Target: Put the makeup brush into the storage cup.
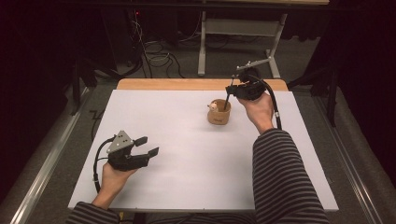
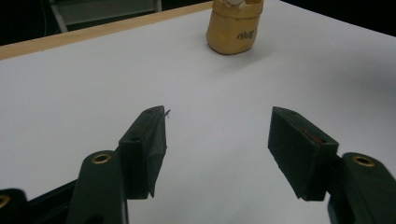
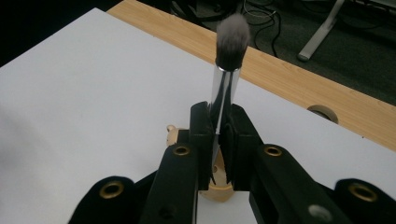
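Note:
A tan cup (image 1: 219,113) with a small pale thing at its rim stands on the white table (image 1: 187,177), right of the middle toward the back. My right gripper (image 1: 232,88) hangs just above it, shut on a make-up brush (image 1: 227,99). In the right gripper view the jaws (image 3: 218,112) pinch the silver ferrule, the grey bristles (image 3: 232,37) stick up past them, and the cup (image 3: 219,190) lies below. The thin handle slants down into the cup's mouth. My left gripper (image 1: 148,145) rests near the table's left front, open and with nothing in it (image 2: 218,113), facing the cup (image 2: 236,28).
A wooden strip (image 1: 187,84) runs along the table's far edge, with a round hole (image 3: 322,112) in it. Beyond it on the dark floor are cables (image 1: 159,58) and a grey metal stand (image 1: 201,56). A wide stretch of white table lies between the two grippers.

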The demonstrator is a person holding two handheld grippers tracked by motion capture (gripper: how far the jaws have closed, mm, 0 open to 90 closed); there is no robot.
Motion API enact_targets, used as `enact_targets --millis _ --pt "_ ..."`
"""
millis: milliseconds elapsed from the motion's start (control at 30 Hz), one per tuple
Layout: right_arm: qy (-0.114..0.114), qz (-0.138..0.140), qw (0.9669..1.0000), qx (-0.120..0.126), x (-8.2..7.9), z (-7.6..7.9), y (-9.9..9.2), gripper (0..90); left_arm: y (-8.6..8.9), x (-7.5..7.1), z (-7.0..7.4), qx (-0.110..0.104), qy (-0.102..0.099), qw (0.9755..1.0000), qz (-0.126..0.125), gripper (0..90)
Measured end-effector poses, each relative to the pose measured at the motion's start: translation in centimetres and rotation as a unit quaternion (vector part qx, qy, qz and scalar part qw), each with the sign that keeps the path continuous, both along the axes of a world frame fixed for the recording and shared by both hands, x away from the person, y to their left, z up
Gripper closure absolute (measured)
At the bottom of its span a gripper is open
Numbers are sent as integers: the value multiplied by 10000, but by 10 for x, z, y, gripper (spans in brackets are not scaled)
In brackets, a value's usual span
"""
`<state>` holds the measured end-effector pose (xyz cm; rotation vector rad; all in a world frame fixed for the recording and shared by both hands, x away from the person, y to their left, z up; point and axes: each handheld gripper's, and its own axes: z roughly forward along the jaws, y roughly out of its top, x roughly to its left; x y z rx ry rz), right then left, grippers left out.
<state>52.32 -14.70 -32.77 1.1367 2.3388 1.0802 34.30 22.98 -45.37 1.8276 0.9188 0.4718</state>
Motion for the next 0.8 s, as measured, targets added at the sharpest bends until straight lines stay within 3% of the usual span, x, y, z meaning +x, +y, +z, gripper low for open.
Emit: enact_targets --millis 800 --pt "-9 -78 9996 -289 12 -14 10 850 -1 0 0 15 8 10000 -45 375"
